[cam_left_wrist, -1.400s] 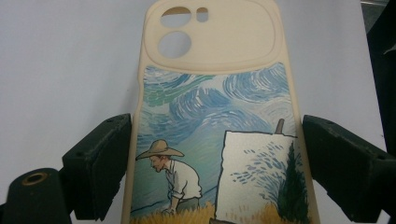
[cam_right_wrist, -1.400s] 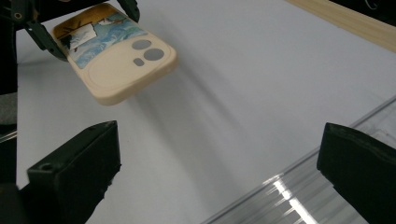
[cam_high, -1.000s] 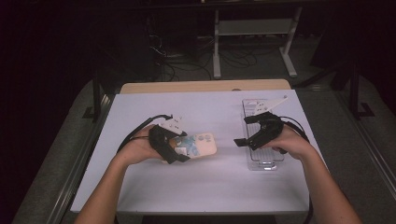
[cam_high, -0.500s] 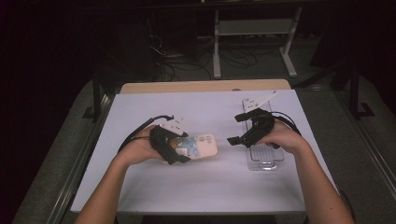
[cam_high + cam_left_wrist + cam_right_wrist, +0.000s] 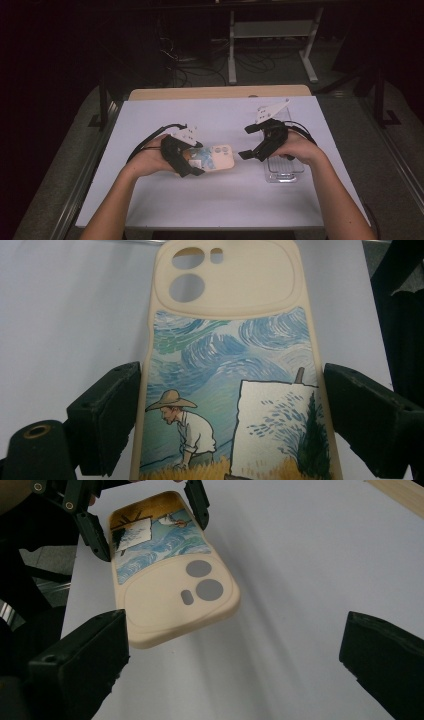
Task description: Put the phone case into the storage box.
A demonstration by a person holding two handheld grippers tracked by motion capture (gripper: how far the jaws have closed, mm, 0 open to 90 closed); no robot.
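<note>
While the left gripper (image 5: pixel 192 162) pinches the phone case (image 5: pixel 212 159) by its 2 long edges, the case sticks out ahead of the jaws, camera-hole end farthest from the hand, raised off the table (image 5: pixel 220 200). In the left gripper view the case (image 5: pixel 235 370) sits between both black jaws, 1 on each side edge, printed back facing the camera: swirly blue sky, a figure in a straw hat, a white canvas. 3 cutouts in the beige top part.

Right gripper (image 5: pixel 254 142) hangs just past the case's free end, jaws spread wide, nothing between the pads. In the right gripper view the case (image 5: pixel 170 580) floats ahead, closer to the jaw on the left of that view, not touching either; its shadow falls on the white tabletop (image 5: pixel 310 555). The other gripper (image 5: pixel 145 515) clamps the far end there.

Clear tray (image 5: pixel 283 170) lies under the right hand (image 5: pixel 295 149), behind that gripper's jaws, near the table's edge. Both cables trail back behind the hands. Left hand (image 5: pixel 150 161) rests low near the table.
</note>
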